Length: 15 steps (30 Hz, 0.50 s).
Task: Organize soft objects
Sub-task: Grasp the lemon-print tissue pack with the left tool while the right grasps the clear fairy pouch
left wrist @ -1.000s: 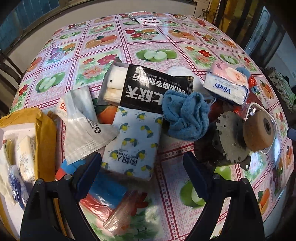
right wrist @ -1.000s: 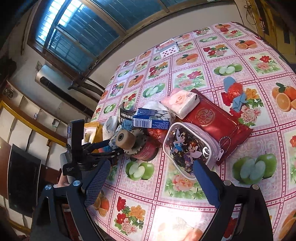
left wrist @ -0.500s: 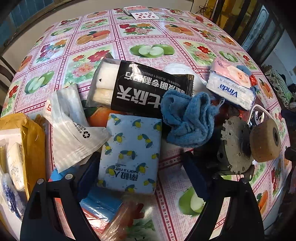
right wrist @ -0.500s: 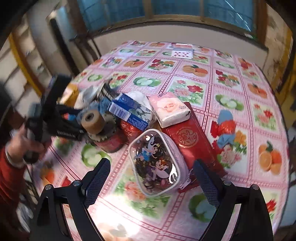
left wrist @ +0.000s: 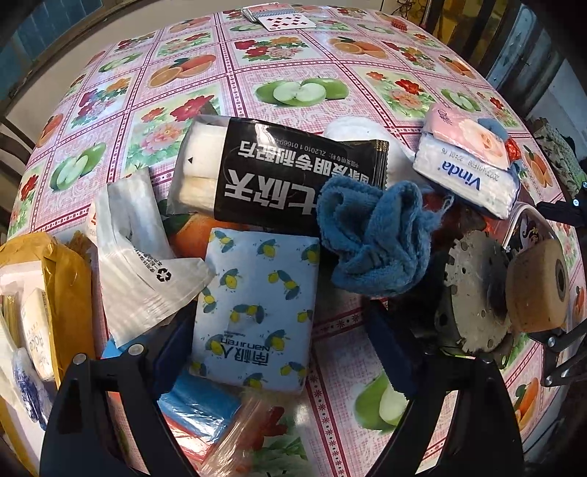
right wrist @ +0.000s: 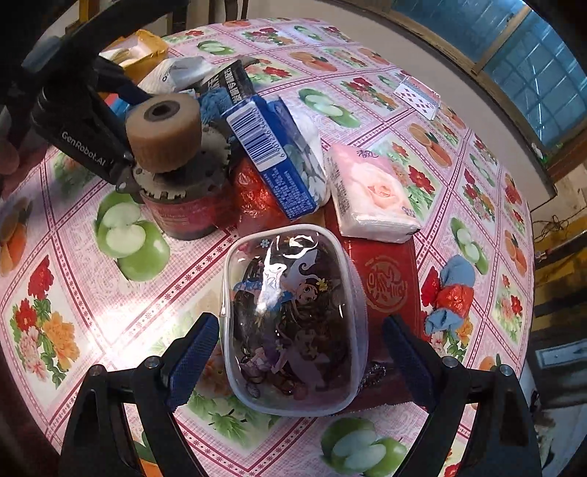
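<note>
Working over a cluttered desk [left wrist: 293,66] covered in a fruit-and-flower oilcloth, we hold a tool in each hand, and neither grips anything. Our left tool [left wrist: 282,330] stands with its jaws spread wide on either side of a lemon-print tissue pack [left wrist: 256,308], its dark blue fingers [left wrist: 385,341] apart from the wrapper's right edge. Just beyond the pack lies a black packet [left wrist: 290,183] with white lettering, and a crumpled blue towel [left wrist: 374,238] rests against both. A pink rose tissue pack [left wrist: 469,161] sits farther right, tilted on the heap. A white plastic bag [left wrist: 143,249] spills to the left beside a yellow envelope [left wrist: 62,271], and a round metal part with a tan roller [left wrist: 535,290] stands at the right. Playing cards [left wrist: 279,16] lie at the far edge.

Our right tool [right wrist: 297,352] is likewise open, its fingers [right wrist: 190,359] flanking a clear cartoon-print pouch [right wrist: 293,323] without clearly touching it. The pouch overlaps a red packet [right wrist: 389,279]. Behind it lean a blue box [right wrist: 275,154] with a barcode and the rose tissue pack [right wrist: 370,190]. A small red-and-blue toy [right wrist: 447,293] lies apart to the right.
</note>
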{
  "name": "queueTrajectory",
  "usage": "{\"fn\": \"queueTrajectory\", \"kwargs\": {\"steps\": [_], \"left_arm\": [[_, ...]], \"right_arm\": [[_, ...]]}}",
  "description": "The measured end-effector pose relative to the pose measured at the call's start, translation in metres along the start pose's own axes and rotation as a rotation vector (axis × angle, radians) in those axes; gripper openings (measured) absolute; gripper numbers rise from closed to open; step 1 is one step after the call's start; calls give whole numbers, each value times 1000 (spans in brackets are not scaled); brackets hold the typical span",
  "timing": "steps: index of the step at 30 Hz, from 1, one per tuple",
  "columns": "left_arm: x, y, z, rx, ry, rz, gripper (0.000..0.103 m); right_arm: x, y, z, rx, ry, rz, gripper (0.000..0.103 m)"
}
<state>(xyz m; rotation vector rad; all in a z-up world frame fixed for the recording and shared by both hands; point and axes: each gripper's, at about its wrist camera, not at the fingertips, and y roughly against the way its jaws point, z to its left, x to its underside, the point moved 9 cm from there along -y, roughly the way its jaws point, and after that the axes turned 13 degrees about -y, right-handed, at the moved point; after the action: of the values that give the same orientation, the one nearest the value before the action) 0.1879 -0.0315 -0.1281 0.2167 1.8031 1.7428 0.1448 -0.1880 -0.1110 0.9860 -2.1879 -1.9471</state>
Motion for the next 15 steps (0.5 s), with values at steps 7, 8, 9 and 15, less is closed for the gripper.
{"fn": "queueTrajectory", "kwargs": {"steps": [7, 8, 9, 15], "left_arm": [[5, 8, 9, -4, -2, -30, 57], [7, 11, 13, 0, 13, -36, 50], [8, 11, 15, 21, 27, -35, 50], [15, 15, 3, 15, -8, -46, 50]], "right_arm": [[11, -8, -11, -68, -149, 21, 85], [13, -5, -12, -91, -177, 13, 85], [15, -4, -12, -111, -196, 12, 85], [24, 12, -14, -245, -343, 6, 85]]}}
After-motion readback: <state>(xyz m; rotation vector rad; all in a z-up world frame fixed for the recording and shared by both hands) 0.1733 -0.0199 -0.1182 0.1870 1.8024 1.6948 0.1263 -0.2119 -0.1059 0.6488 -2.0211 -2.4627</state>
